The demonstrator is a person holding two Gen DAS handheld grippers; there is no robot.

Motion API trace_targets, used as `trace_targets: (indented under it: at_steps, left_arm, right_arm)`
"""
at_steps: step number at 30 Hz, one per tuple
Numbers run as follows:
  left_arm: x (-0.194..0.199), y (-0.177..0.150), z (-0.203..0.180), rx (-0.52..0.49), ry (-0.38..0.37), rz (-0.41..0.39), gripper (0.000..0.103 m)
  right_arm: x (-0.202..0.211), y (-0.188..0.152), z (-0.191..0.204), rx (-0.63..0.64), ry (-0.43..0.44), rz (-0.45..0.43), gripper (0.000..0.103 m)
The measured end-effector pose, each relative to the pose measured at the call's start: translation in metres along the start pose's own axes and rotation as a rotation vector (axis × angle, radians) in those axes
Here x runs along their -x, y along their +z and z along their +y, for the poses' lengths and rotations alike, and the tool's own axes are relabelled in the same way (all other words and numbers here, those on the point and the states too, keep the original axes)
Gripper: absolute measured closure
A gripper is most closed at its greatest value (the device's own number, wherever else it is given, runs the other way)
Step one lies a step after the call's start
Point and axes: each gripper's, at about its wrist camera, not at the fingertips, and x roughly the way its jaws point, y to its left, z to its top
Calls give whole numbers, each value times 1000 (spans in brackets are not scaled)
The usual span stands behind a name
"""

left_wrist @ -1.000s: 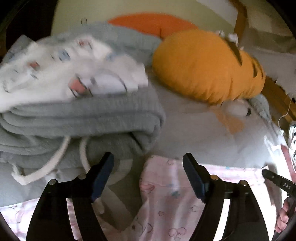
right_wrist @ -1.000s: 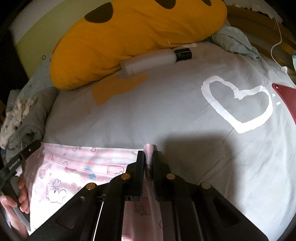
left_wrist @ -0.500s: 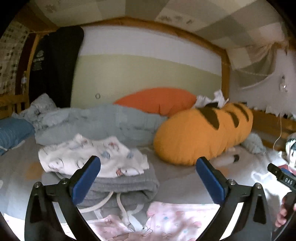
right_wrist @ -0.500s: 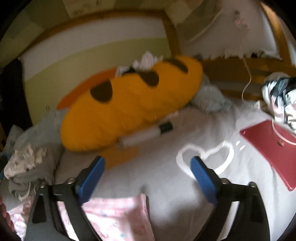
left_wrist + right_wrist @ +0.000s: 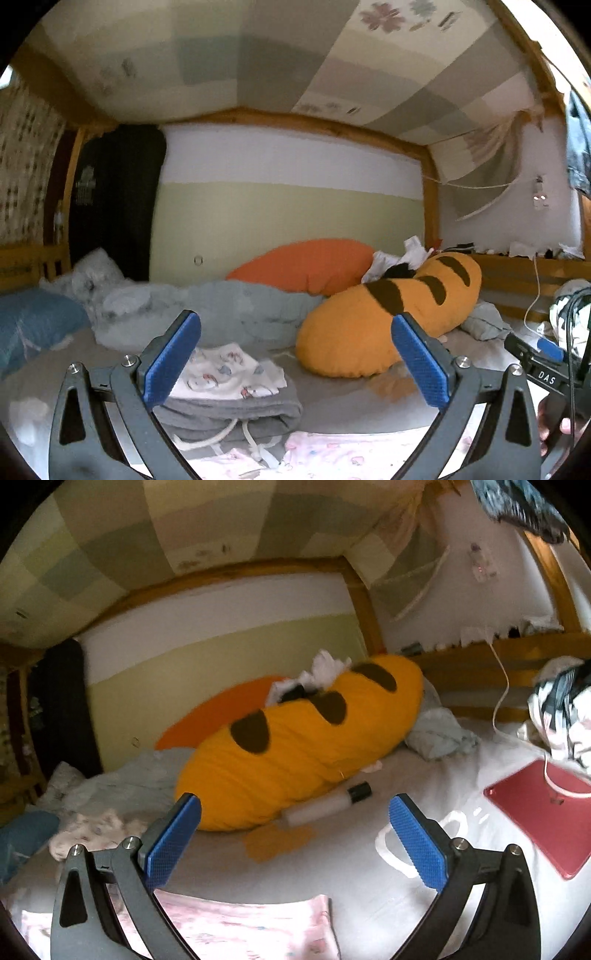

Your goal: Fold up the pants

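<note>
Both grippers have lifted off the pink pants and tipped up toward the far wall since a second ago, when the right one pinched a fabric edge and the left hovered low over the cloth. Now the left gripper (image 5: 296, 357) stands spread wide with nothing between its blue pads, and the right gripper (image 5: 294, 837) is equally wide and empty.

The pink printed pants (image 5: 236, 928) lie flat on the grey bed sheet (image 5: 354, 853) at the near edge of both views, under and just beyond the grippers. In the right wrist view a straight folded edge runs left to right with a corner just left of centre, so the long axis appears to lie across the bed, left to right; which end is the waist cannot be told. In the left wrist view the cloth (image 5: 332, 452) sits just near of a folded stack of grey and white garments (image 5: 229, 395).

A fold looks just laid and released. The next move likely calls for bringing both grippers back down to a short end of the pants, pinching both corners evenly, and carrying them across for another fold.

Farther back rest a yellow striped pillow (image 5: 295, 746), a white bottle (image 5: 325, 805) beside it, and a red tablet (image 5: 543, 812) at right.
</note>
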Motion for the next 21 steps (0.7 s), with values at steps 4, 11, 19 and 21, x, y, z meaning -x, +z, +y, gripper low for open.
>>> trace_targets:
  at_steps: [4,11,19,21]
  left_arm:
    - [39,21,-9,10,-20,-73,1]
    - [113,54,-17,-12,36,-217,1]
    - [160,84,-13,-60,123,-195,1]
    - [168,90,-8,-60,154,-159,1]
  right_arm:
    - [26,10,17,75,14,-44,1]
    - [71,25,49,123,75,-125,1]
    - [127,71,71,43,201,-149,1]
    - [148,86,77,64,204,-167,1]
